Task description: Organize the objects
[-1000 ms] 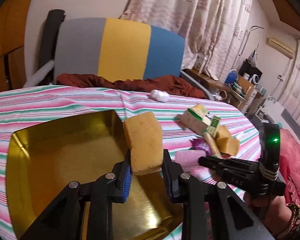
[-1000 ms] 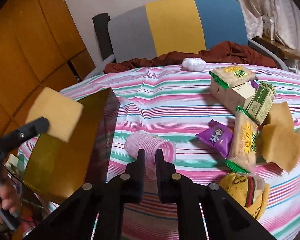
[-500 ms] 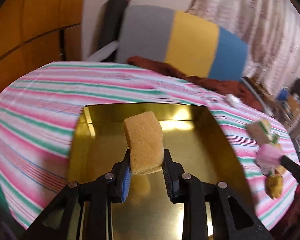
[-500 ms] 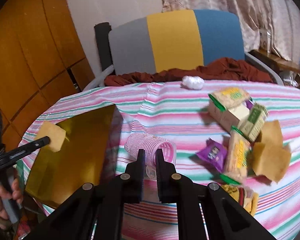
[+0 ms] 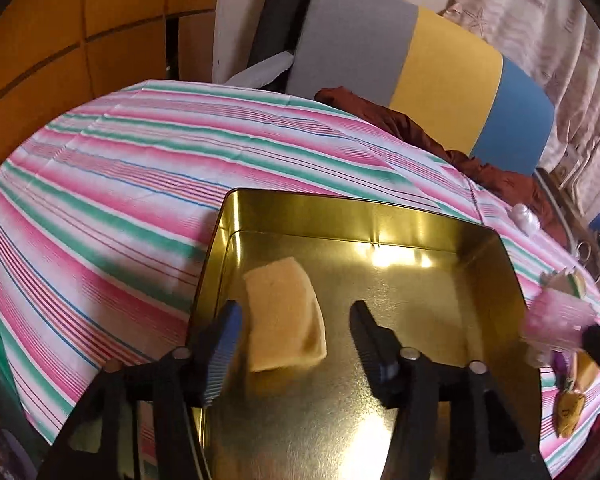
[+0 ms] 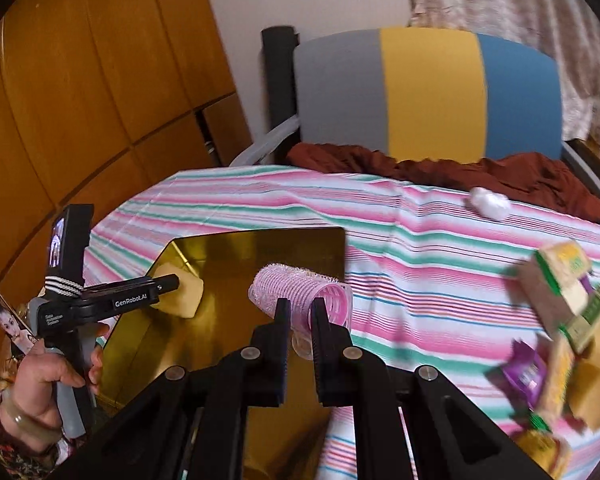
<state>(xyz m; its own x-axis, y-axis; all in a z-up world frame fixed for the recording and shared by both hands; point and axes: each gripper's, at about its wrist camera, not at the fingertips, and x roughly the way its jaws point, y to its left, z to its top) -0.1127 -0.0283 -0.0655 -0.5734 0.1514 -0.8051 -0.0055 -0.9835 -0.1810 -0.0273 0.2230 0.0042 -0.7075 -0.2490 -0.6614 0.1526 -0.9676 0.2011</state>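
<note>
Sponge, yellow (image 5: 286, 318): one, inside the gold tin (image 5: 380, 216), between the fingers (image 5: 224, 334) of the left gripper (image 5: 296, 332). Those fingers are opening and stand clear of the sponge on both sides, so nothing is clamped. From the right wrist view the same sponge (image 6: 184, 294) sits at the tip of the left gripper (image 6: 168, 282), low in the tin's near left corner; whether it rests on the tin floor I cannot tell.

Gold tin (image 6: 260, 240): one, rectangular, shiny, open-topped, on the table (image 6: 420, 248) under a pink, green and white striped cloth.

Hair roller, pink (image 6: 300, 294): one, pinched by its rim in the closed fingers (image 6: 282, 320) of the right gripper (image 6: 300, 320), held above the tin's right edge. In the left wrist view it shows as a pink blur (image 5: 556, 320) at the far right.

Remaining pile at the table's right side, blurred: one green-and-tan carton stack (image 6: 560, 284), one purple snack packet (image 6: 526, 376), one long yellow packet (image 6: 556, 380), further yellow sponges (image 6: 592, 392), the count unclear, and one yellow plush item (image 6: 540, 448) at the lower edge.

White wad (image 6: 490, 200): one, near the table's far edge.

Chair (image 6: 428, 92): one, grey, yellow and blue back, with one rust-brown cloth (image 6: 440, 168) draped on its seat.

Person's hand (image 6: 56, 376): one in view, gripping the left gripper's handle, with a bangle at the wrist.
</note>
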